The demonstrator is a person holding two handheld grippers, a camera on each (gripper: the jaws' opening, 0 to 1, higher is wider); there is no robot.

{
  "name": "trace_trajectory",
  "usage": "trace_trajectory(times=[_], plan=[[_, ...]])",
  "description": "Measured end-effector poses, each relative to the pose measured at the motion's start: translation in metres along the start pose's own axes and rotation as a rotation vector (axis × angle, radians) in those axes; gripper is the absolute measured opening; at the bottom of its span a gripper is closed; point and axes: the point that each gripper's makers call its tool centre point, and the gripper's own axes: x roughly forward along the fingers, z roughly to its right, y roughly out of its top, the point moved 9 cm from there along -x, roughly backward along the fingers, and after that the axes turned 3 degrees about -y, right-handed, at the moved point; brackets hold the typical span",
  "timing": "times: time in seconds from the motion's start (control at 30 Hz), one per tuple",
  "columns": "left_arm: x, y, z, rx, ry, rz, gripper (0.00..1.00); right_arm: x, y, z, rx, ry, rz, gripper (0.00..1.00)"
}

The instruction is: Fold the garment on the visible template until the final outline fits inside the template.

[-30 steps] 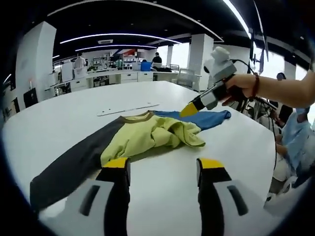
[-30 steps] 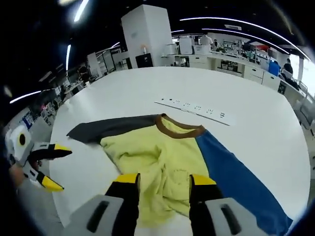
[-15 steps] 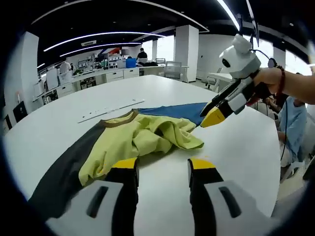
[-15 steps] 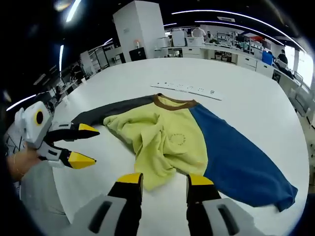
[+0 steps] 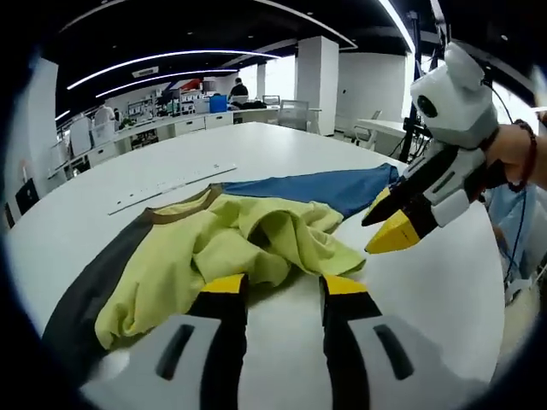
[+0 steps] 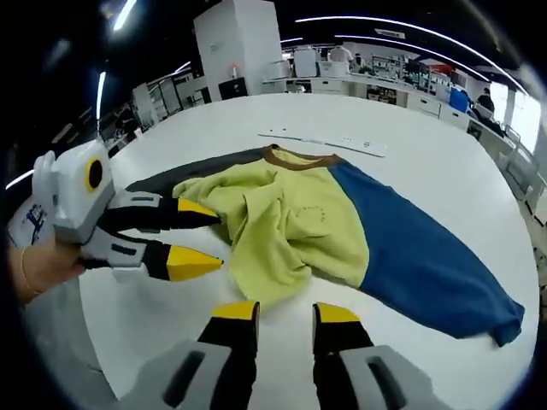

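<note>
In the left gripper view, we judge the step is taking the bunched hem, so the left gripper (image 5: pixel 279 287), jaws apart and empty at bottom centre, should bite one layer of the long-sleeved shirt (image 5: pixel 248 239) lying mid-frame on the white table (image 5: pixel 410 290); the right gripper (image 5: pixel 395 226) comes in from the right, jaws parted. In the right gripper view, the right gripper (image 6: pixel 284 312), narrowly parted and empty, sits below the shirt (image 6: pixel 299 231), yellow body rumpled, blue sleeve lower right, dark sleeve upper left, with the left gripper (image 6: pixel 201 239) spread at left.
</note>
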Motion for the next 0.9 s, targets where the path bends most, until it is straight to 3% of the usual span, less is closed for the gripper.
trace_trajectory(times=[0.23,0.53,0.73,0.9], plan=[[0.01,-0.01,-0.005,-0.017,0.018,-0.017,0.24,0.007,-0.003,-0.006,0.129,-0.006,0.016,0.18],[0.014,-0.008,-0.011,-0.022,0.051,-0.004,0.17,0.017,-0.002,-0.012,0.188,-0.057,0.006,0.15],[0.014,-0.005,-0.009,-0.012,0.047,-0.009,0.04,0.022,-0.005,-0.014,0.203,-0.086,-0.016,0.04],[0.011,-0.002,-0.009,0.019,0.047,-0.015,0.01,0.024,-0.006,-0.013,0.206,-0.095,-0.012,0.0]])
